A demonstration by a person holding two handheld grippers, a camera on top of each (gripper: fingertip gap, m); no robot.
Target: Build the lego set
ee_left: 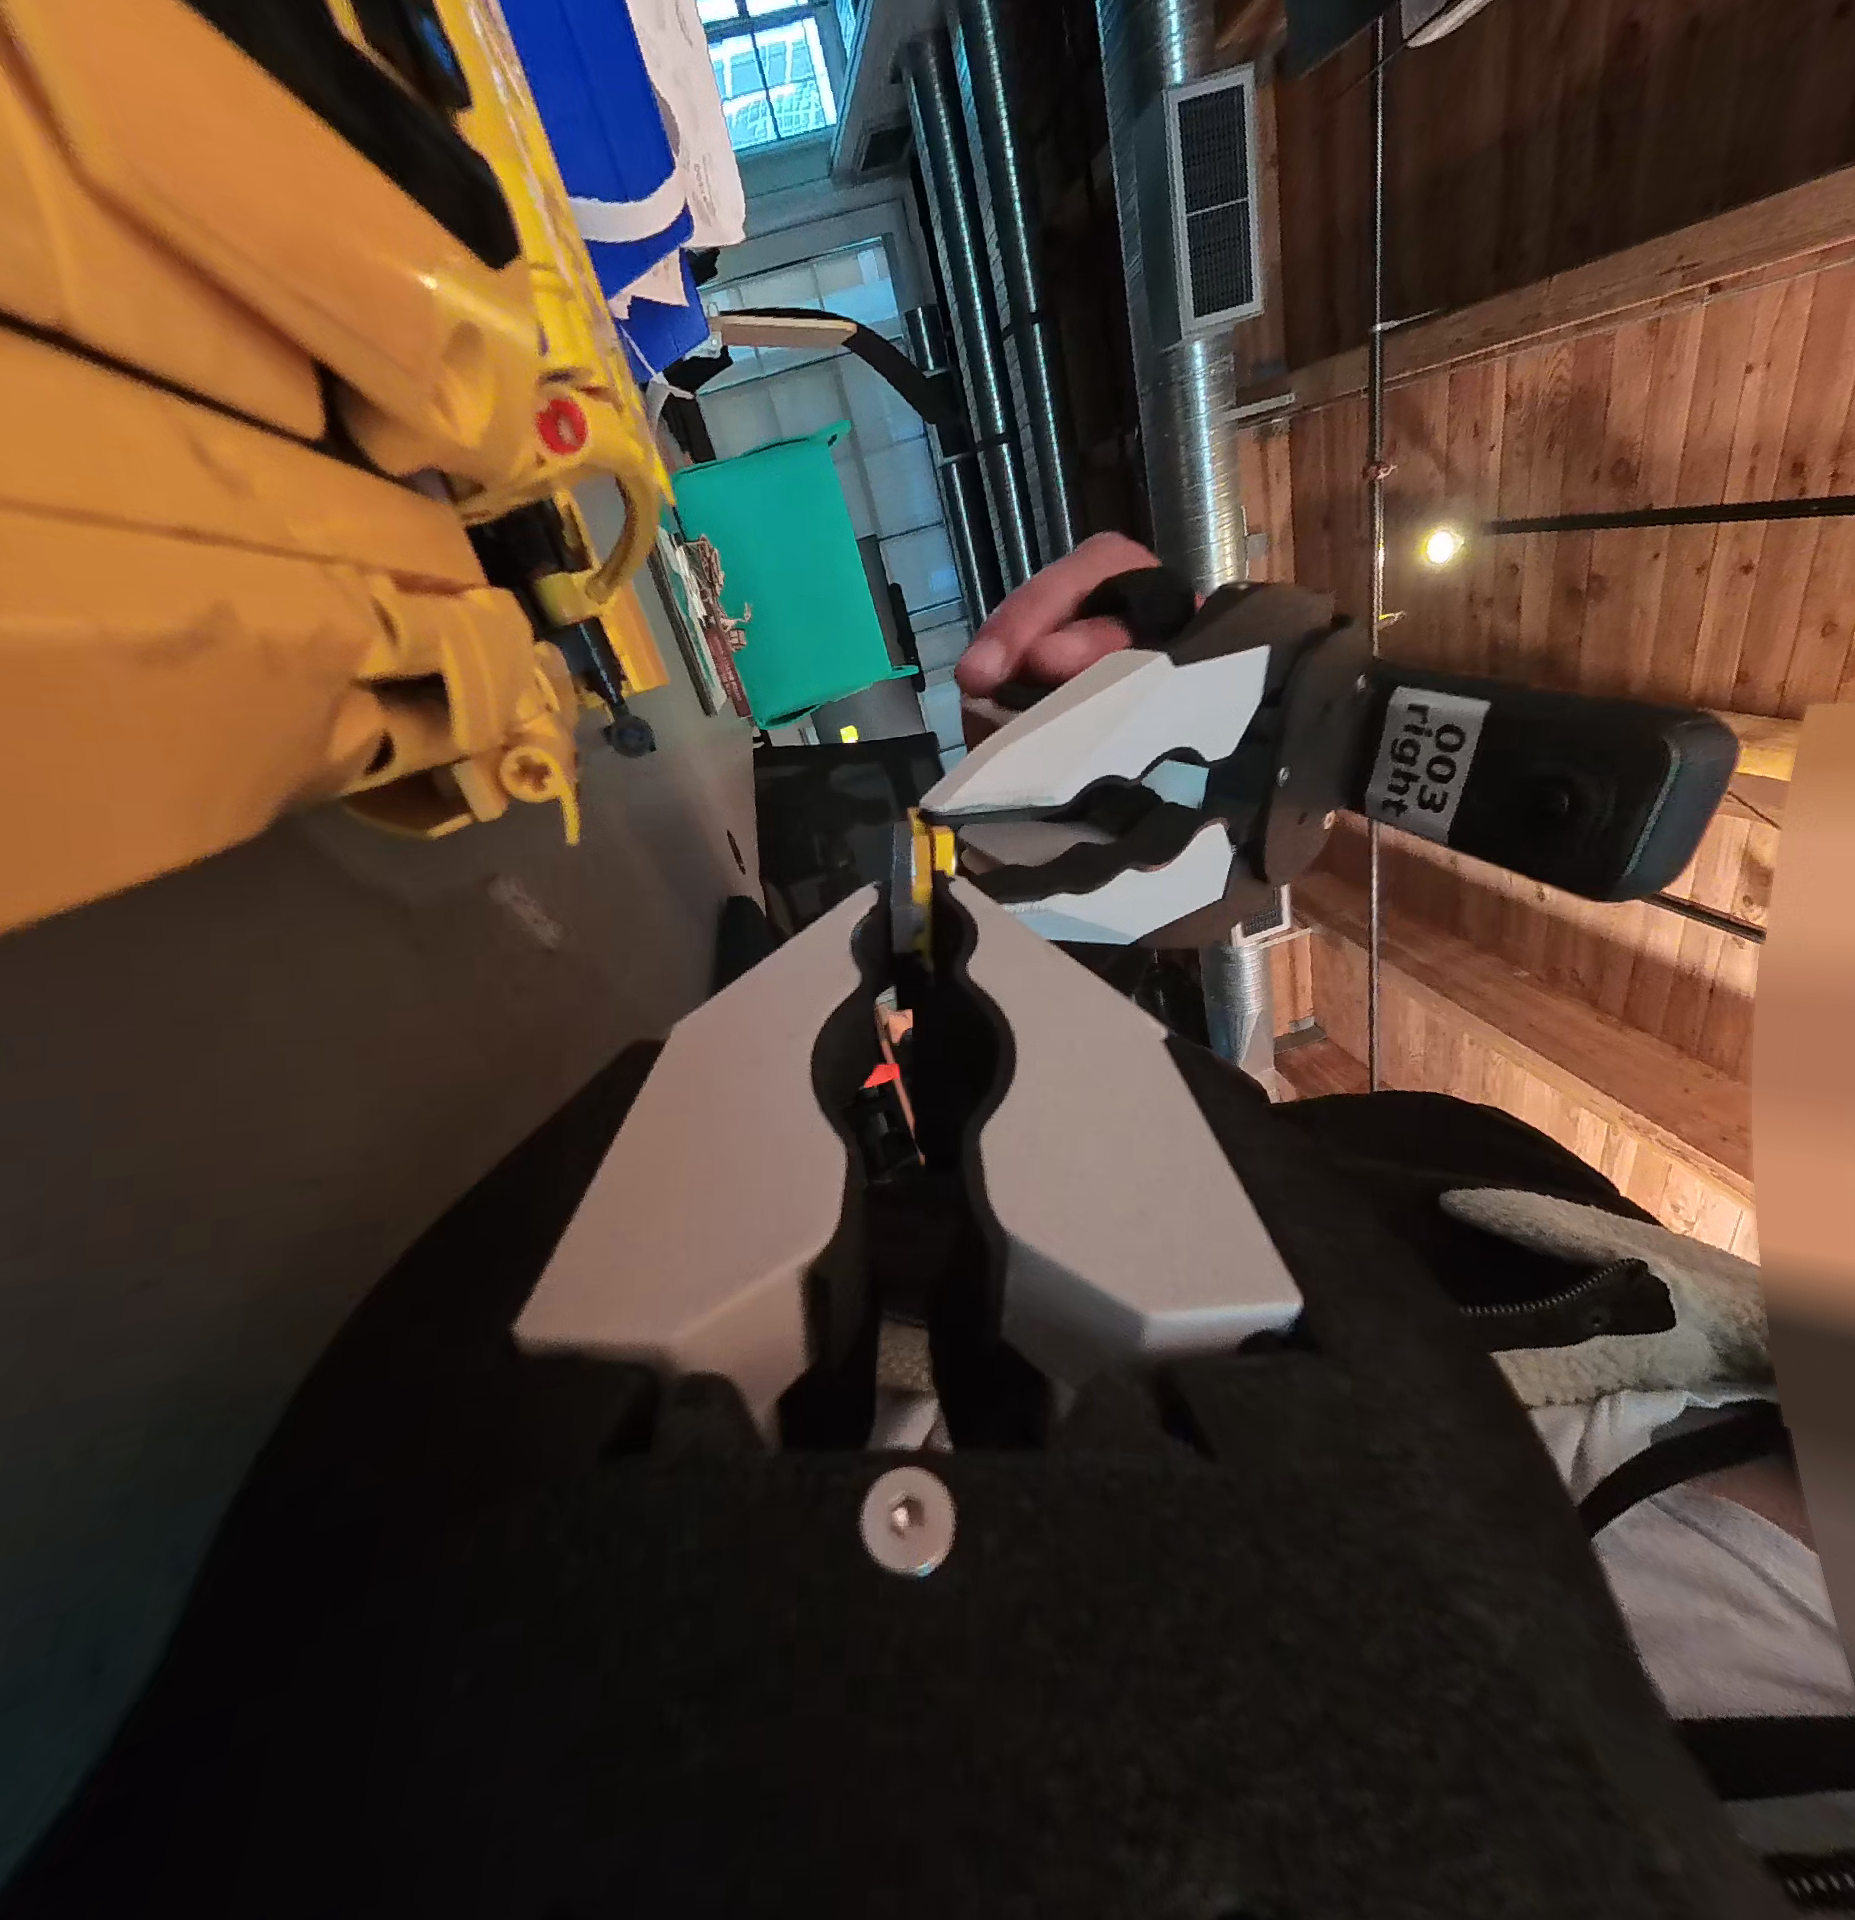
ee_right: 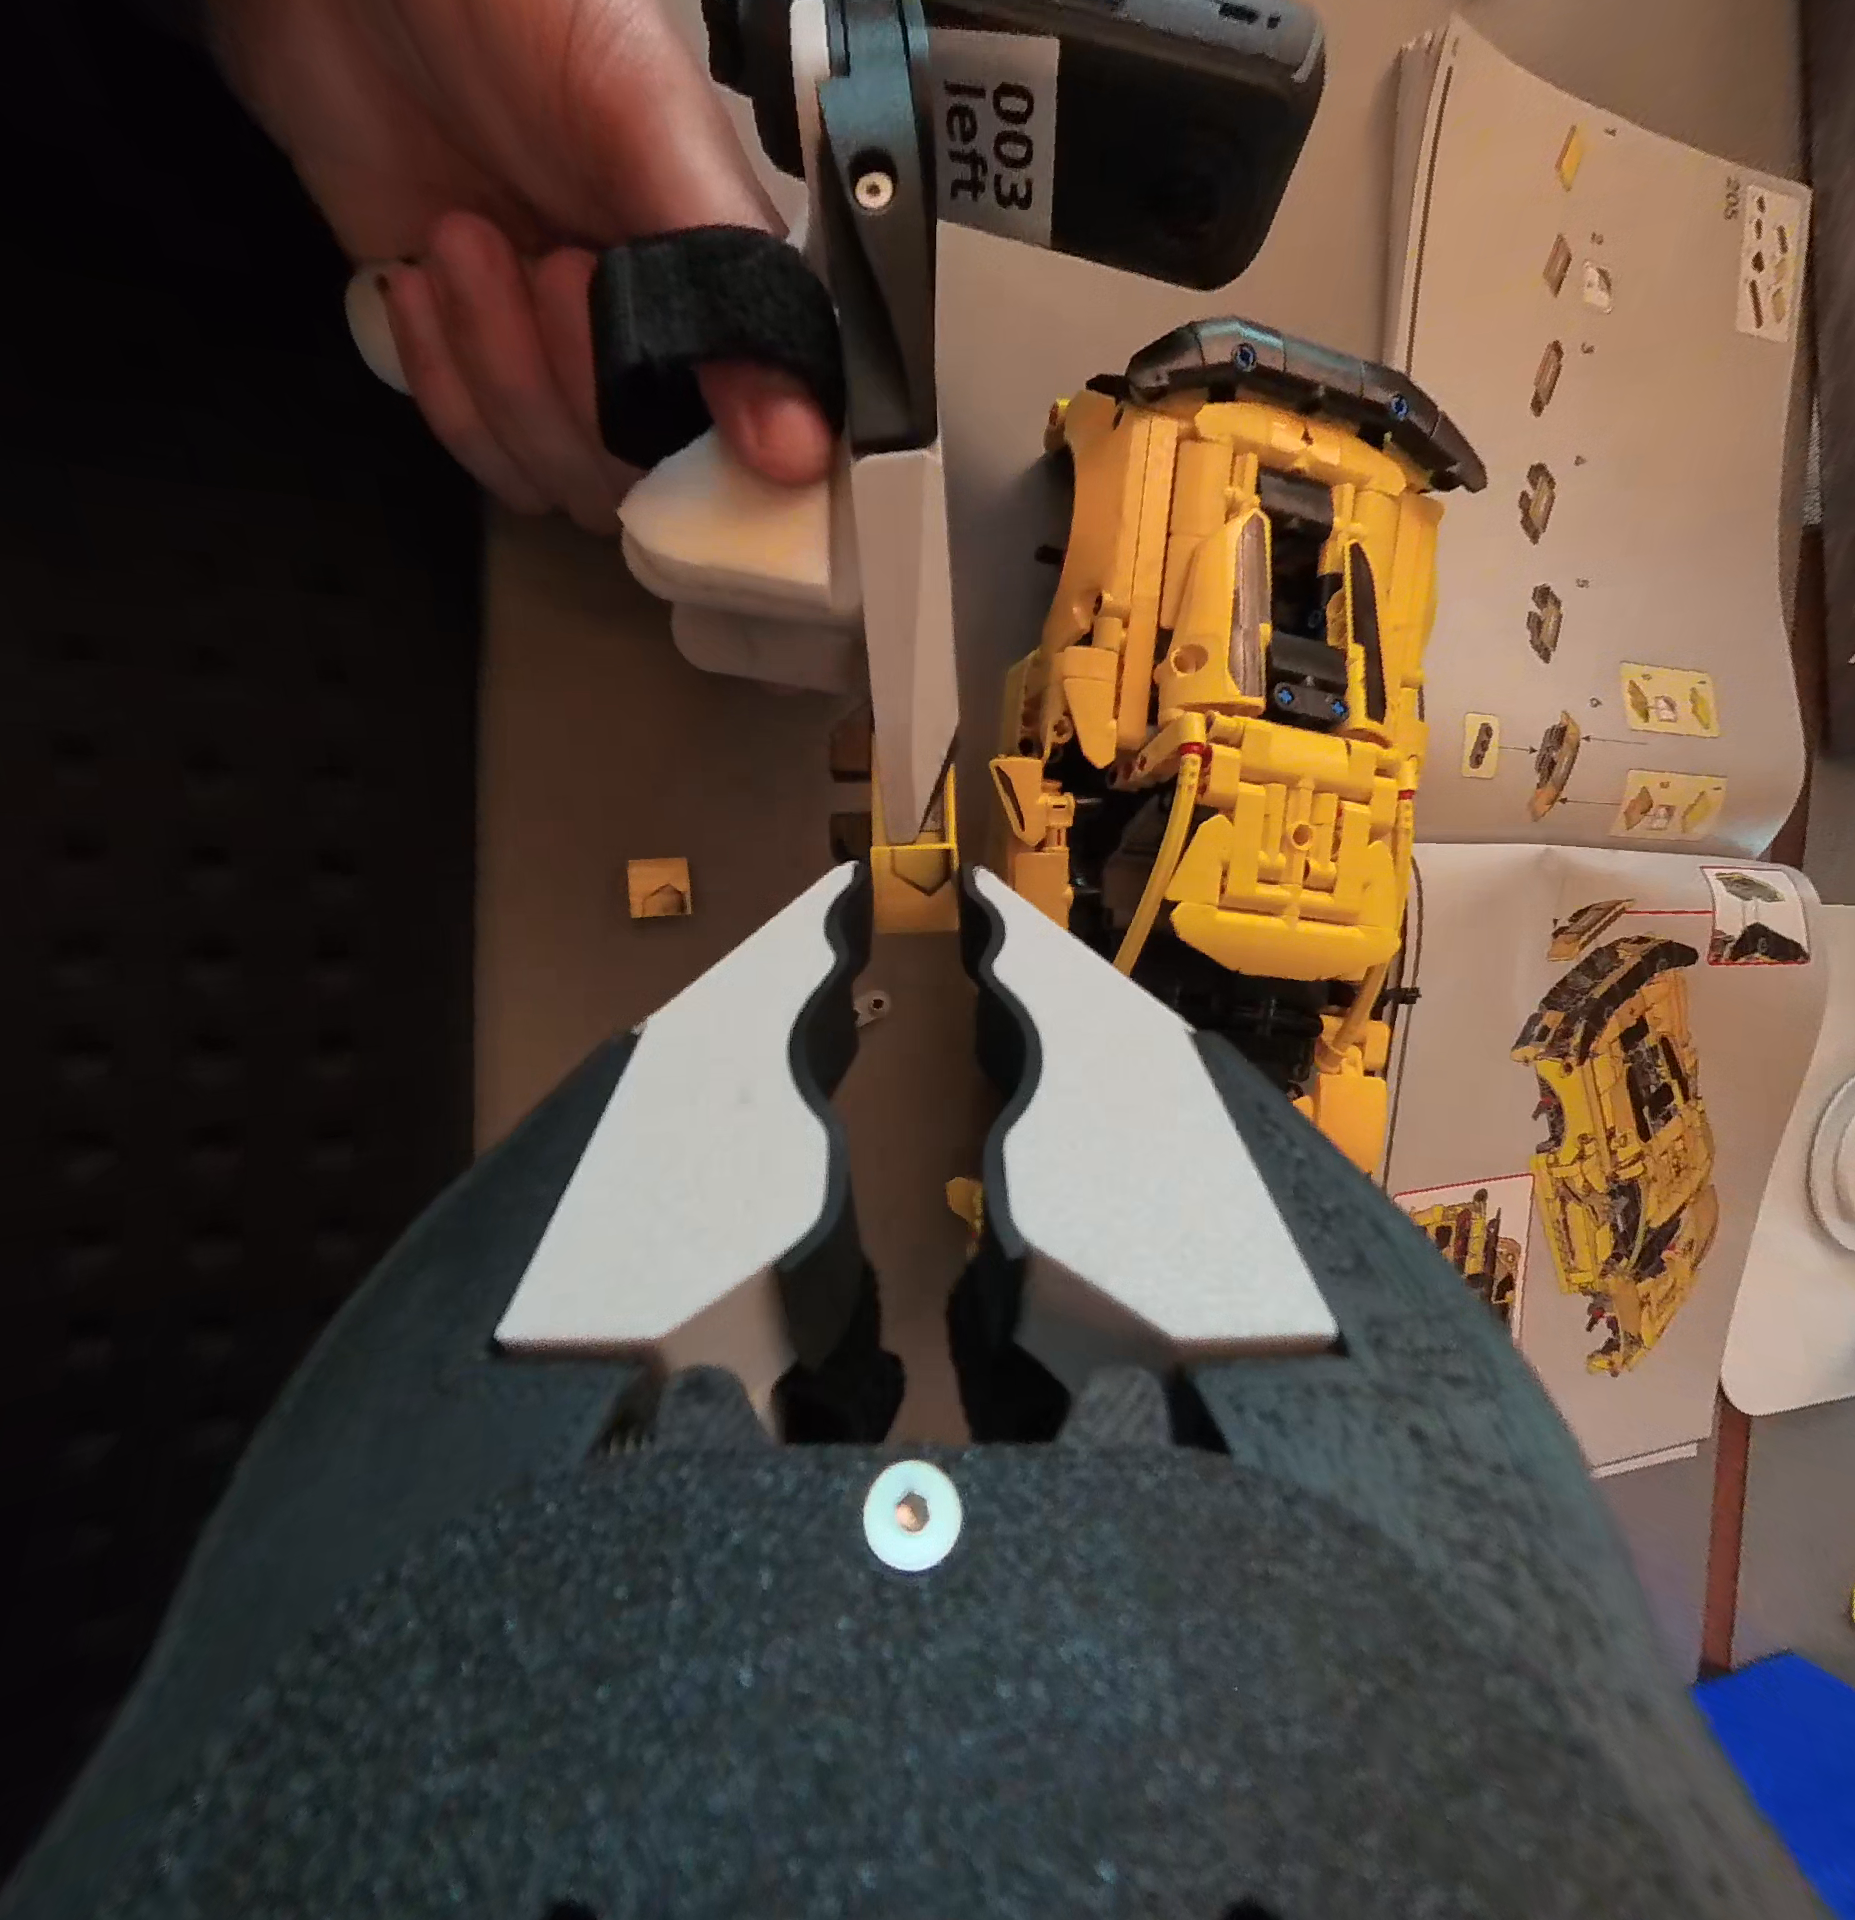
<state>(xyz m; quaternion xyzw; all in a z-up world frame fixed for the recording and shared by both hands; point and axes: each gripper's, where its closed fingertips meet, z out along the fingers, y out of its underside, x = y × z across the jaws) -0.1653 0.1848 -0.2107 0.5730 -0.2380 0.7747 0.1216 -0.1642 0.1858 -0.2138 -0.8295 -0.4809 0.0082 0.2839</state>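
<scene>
Grey tabletop point(ee_right: 611, 727) is lying below both grippers, car point(ee_right: 1276, 727) beside. Left gripper point(ee_left: 918, 904) and right gripper point(ee_right: 910, 883) are both pinching one yellow piece point(ee_right: 910, 883) midair; opposed tugging risks it slipping free.

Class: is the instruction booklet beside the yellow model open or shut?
Open: the instruction booklet lies spread flat, printed pages facing up, beside the yellow model.

green bin point(ee_left: 788, 571) | blue box point(ee_left: 601, 135); silver duct point(ee_left: 1183, 416); wood-plank wall point(ee_left: 1629, 436)
</scene>
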